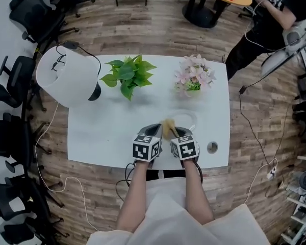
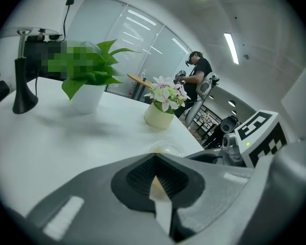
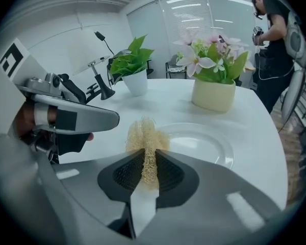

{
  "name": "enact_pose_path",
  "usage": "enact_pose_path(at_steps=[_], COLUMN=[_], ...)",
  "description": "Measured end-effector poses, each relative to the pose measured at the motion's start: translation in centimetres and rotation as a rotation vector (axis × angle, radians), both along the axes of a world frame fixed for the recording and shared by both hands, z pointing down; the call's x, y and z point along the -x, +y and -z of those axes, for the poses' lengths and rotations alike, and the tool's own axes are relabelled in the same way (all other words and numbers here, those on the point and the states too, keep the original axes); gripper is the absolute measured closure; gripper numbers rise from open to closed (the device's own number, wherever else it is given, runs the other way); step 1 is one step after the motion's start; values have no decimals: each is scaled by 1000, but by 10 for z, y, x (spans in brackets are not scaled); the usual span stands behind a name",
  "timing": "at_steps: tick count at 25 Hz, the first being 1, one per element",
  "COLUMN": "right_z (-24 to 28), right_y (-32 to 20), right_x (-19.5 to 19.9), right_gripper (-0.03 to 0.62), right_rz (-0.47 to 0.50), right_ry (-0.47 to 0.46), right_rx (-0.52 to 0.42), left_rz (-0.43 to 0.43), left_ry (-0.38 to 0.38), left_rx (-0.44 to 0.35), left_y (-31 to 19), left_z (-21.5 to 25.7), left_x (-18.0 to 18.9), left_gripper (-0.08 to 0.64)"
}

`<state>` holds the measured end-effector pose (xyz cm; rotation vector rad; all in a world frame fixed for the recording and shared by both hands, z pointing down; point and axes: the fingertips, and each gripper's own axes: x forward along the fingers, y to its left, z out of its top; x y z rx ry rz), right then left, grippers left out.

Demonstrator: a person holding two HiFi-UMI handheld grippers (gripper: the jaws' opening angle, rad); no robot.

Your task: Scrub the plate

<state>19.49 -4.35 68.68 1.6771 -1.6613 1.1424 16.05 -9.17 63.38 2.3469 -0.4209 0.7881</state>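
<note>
Grippers side by side: the right gripper [image 3: 149, 154] clamps a tan mesh scrubber [image 3: 144, 132] beside the white plate's [image 3: 206, 146] rim — left gripper [image 2: 155, 162] alongside, jaws pressed together on nothing — above the white table [image 1: 107, 131].

The head camera is looking steeply down on the whole desk [image 1: 92, 131]. The cameras on the left gripper [image 1: 154, 129] and right gripper [image 1: 179, 131] are looking low along their jaws, both sharing the plate [image 3: 204, 144] and flowers [image 3: 209, 55].
</note>
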Motion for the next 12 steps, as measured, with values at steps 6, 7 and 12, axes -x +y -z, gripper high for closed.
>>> enact_pose_path(at_steps=[6, 7, 12], right_z=[-1, 0, -1], right_y=[1, -1, 5], right_x=[-4, -7, -13], right_gripper=[508, 508, 508], right_rz=[17, 25, 112], right_ry=[-15, -16, -29], right_rx=[-28, -32, -25], left_rz=[8, 22, 98], left_ry=[-26, -29, -62], left_rx=[-22, -23, -12], left_y=[9, 9, 22], left_z=[-6, -7, -14], left_x=[11, 10, 8], left_gripper=[560, 558, 560])
